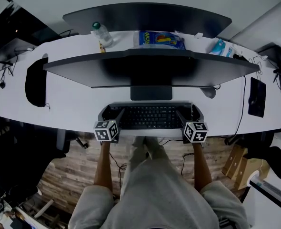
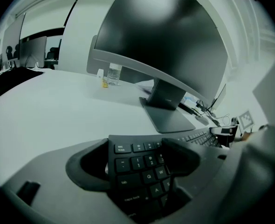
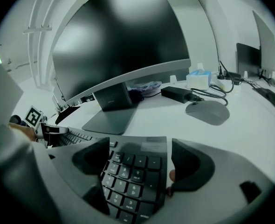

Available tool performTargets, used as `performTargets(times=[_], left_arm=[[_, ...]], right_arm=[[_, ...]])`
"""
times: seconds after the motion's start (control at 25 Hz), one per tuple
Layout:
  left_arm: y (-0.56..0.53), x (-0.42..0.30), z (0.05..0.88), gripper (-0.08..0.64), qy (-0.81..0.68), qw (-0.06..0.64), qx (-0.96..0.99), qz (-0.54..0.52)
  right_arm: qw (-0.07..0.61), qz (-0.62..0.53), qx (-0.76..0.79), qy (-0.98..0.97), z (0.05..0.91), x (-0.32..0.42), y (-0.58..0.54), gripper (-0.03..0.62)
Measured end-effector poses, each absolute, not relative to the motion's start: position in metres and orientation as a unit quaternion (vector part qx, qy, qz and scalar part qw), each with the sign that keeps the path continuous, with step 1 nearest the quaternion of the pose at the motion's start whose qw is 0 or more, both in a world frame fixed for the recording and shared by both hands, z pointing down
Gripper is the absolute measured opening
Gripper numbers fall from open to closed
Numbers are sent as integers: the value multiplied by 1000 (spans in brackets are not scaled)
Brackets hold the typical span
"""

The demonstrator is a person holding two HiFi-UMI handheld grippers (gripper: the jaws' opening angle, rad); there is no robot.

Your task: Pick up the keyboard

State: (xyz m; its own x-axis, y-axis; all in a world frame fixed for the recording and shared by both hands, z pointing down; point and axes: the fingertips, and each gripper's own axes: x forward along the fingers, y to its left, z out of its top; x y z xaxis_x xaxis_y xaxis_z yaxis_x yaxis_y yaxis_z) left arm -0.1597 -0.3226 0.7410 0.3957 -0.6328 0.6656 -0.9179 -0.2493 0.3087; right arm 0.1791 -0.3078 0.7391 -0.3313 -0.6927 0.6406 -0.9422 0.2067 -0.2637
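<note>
Desk (image 1: 74,99), right tongs (image 3: 136,155) downtilted astride keyboard (image 1: 147,117)

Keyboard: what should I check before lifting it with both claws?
1. Left claw astride the keyboard's left end: ok.
2. Left claw pads pressing on it: cannot tell.
3. Right claw astride the right end: ok.
4. Right claw gripping: not ok; jaws wide, a gap shows beside the keyboard's edge.
5. Monitor stand apart from the keyboard: ok.
6. Mouse out of the way: ok, well beyond the right claw.
</note>
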Motion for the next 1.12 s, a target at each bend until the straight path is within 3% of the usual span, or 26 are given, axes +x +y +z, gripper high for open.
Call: performTargets(times=[0.44, 1.12], left_arm=[[-323, -160, 740, 333, -507, 341, 764, 207], [-324, -160, 742, 333, -517, 347, 754, 207]], right_arm=[[208, 331, 549, -739, 748, 180, -315, 357], [207, 342, 550, -733, 750, 178, -315, 354]])
